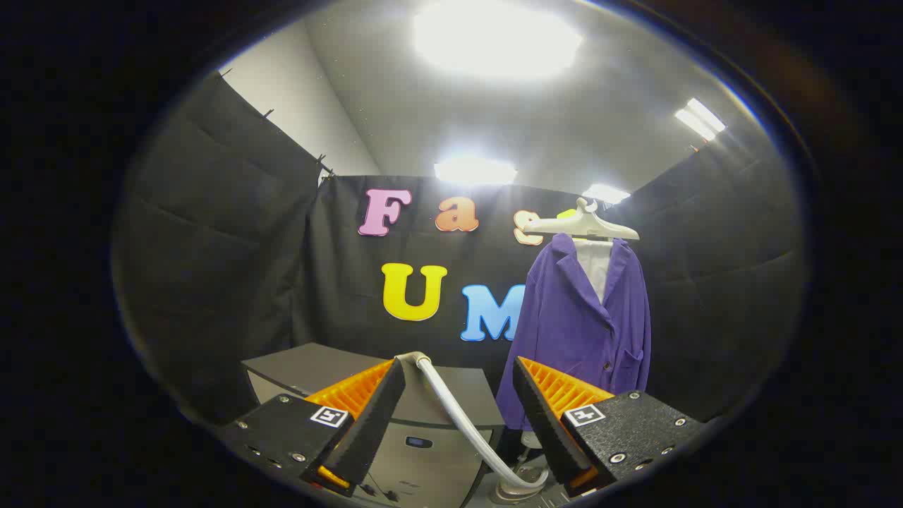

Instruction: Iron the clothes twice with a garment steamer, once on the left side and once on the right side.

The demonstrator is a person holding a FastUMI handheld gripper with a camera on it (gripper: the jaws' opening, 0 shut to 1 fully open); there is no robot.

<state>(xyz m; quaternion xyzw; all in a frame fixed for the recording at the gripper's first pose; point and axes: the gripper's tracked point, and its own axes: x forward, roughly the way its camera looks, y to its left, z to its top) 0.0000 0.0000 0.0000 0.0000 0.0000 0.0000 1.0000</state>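
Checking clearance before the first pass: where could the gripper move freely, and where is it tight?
Open room lies left of the jacket, above the cabinet top. It is crowded low down, where the hose runs between the open gripper's fingers, beside the jacket's hem.

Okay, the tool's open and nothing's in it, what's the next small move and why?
Probably lower the tool toward the hose between its fingers and follow it down to the steamer's handle. The fingers stand apart, holding nothing, and the purple jacket hangs untouched on its hanger beyond them.
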